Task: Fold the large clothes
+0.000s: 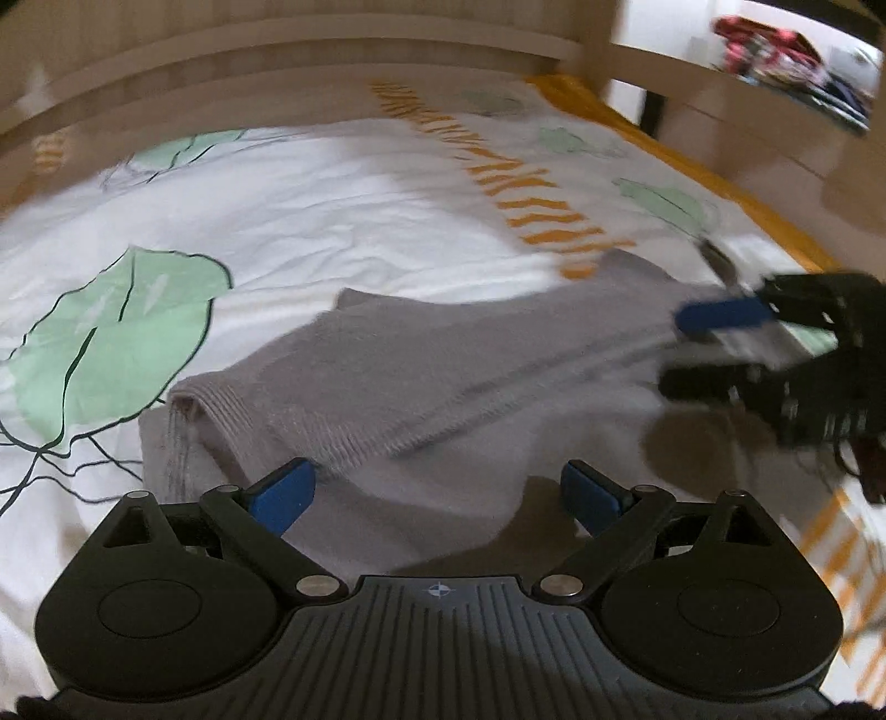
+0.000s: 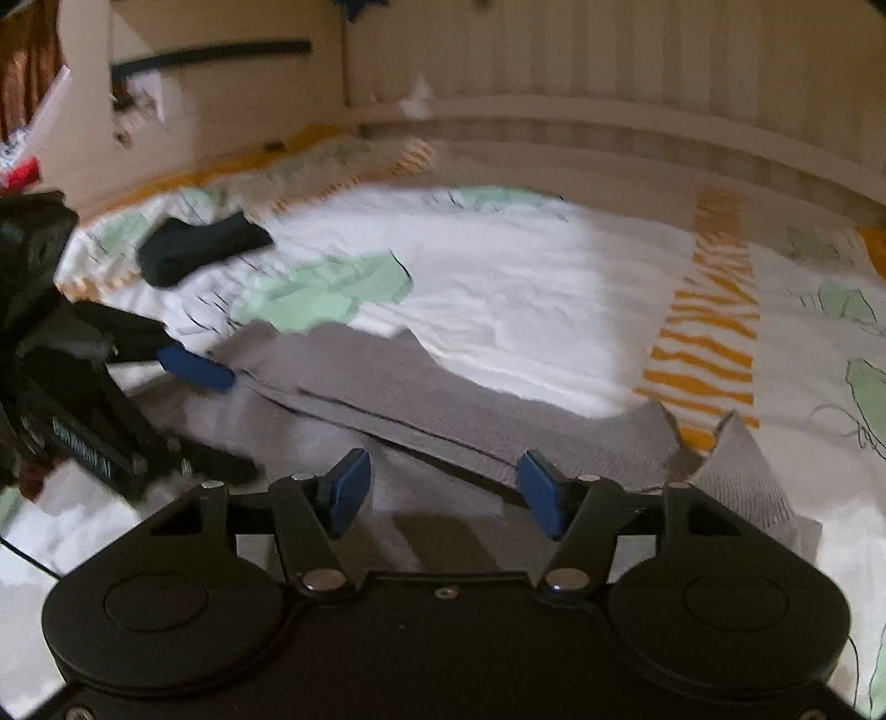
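Note:
A grey knit garment (image 1: 415, 365) lies partly folded on the bed, with a ribbed hem at its left end. My left gripper (image 1: 437, 495) hovers over the garment's near edge, jaws wide open with nothing between the pads. In the right wrist view the same garment (image 2: 443, 410) stretches across the sheet. My right gripper (image 2: 446, 493) stands open above it, its blue pads apart and clear of the cloth. Each gripper shows in the other's view: the right gripper (image 1: 703, 349) at the garment's right end, and the left gripper (image 2: 216, 415) at its left end.
The bed sheet (image 1: 332, 221) is white with green leaves and orange stripes. A wooden bed frame (image 1: 277, 50) runs along the far side. A dark garment (image 2: 199, 249) lies at the far left corner of the bed. Bright clothes sit on a shelf (image 1: 786, 61) beyond the bed.

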